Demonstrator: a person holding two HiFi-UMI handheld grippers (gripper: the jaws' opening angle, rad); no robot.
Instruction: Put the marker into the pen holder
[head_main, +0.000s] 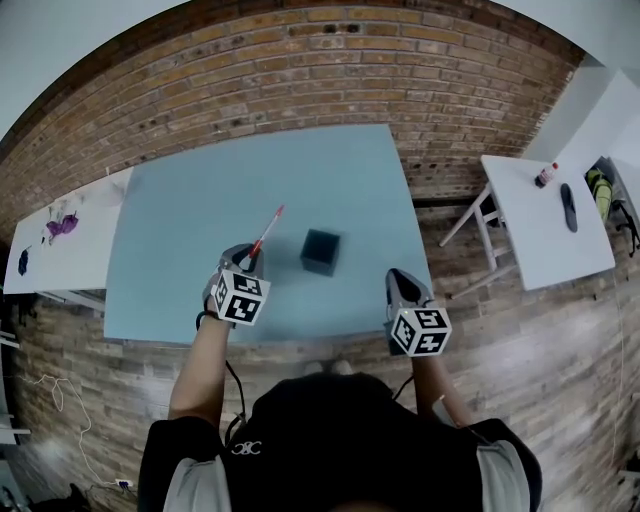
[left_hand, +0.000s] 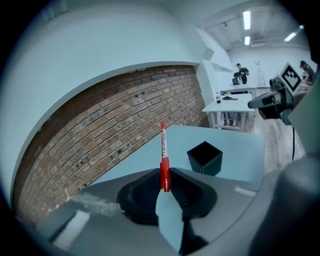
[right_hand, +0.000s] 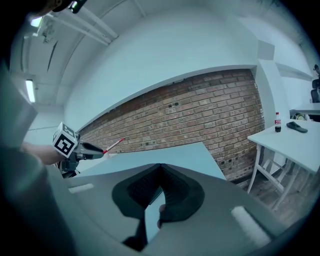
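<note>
Marker (head_main: 268, 229): clamped at its lower end in left gripper (head_main: 252, 258), long axis tilted up and away. Pen holder (head_main: 320, 252): upright on desk (head_main: 190, 210), near, to marker's right, opening upward. Right gripper (head_main: 396, 276): jaws together, empty, farther off.

Even bright light filling room; ceiling strips (left_hand: 246, 20) glaring; fisheye bending brick wall (head_main: 300, 70), darkening corners; near foreground blurring softly.
</note>
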